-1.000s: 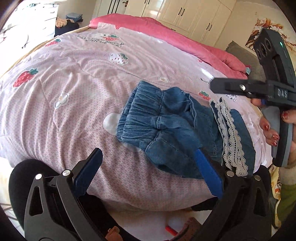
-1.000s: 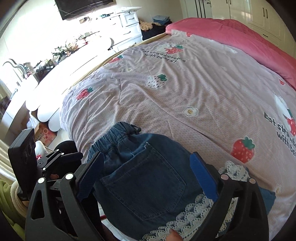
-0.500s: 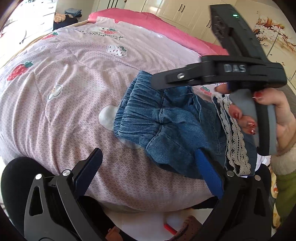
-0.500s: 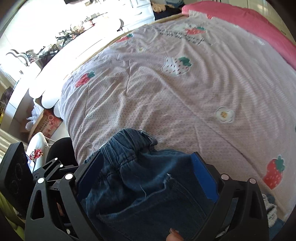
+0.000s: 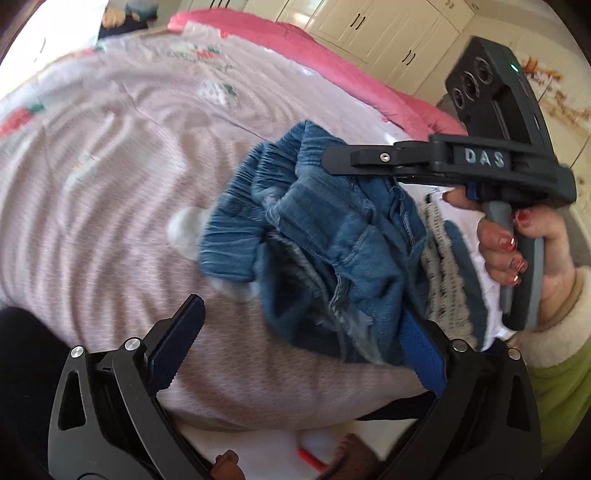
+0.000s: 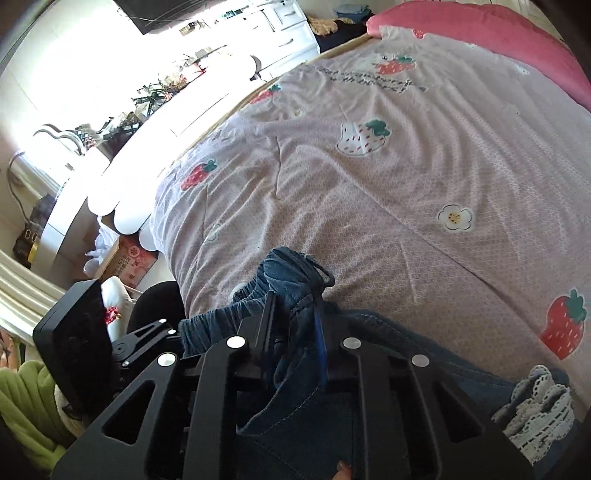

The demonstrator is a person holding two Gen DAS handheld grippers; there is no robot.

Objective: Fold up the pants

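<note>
Small blue denim pants (image 5: 332,229) with a white lace hem (image 5: 443,266) lie bunched on the near edge of a pink strawberry quilt (image 5: 110,184). My right gripper (image 6: 295,306) comes in over the pants from the right, and its jaws are closing on the gathered waistband (image 6: 291,273), with denim pinched between the pads. In the left wrist view the same right gripper (image 5: 328,162) shows from the side, held by a hand. My left gripper (image 5: 299,317) stands open at the bed's near edge; its right finger (image 5: 421,350) touches the denim's lower fold.
A darker pink cover (image 5: 332,70) lies along the far side of the bed, with white wardrobes (image 5: 388,33) behind. Left of the bed stand a white cluttered dresser (image 6: 122,122) and a cardboard box (image 6: 129,258). The quilt (image 6: 406,166) spreads wide beyond the pants.
My right gripper went from wide open over the pants to nearly shut on the waistband. The denim has bunched and risen there. The left gripper stays open in about the same place.
</note>
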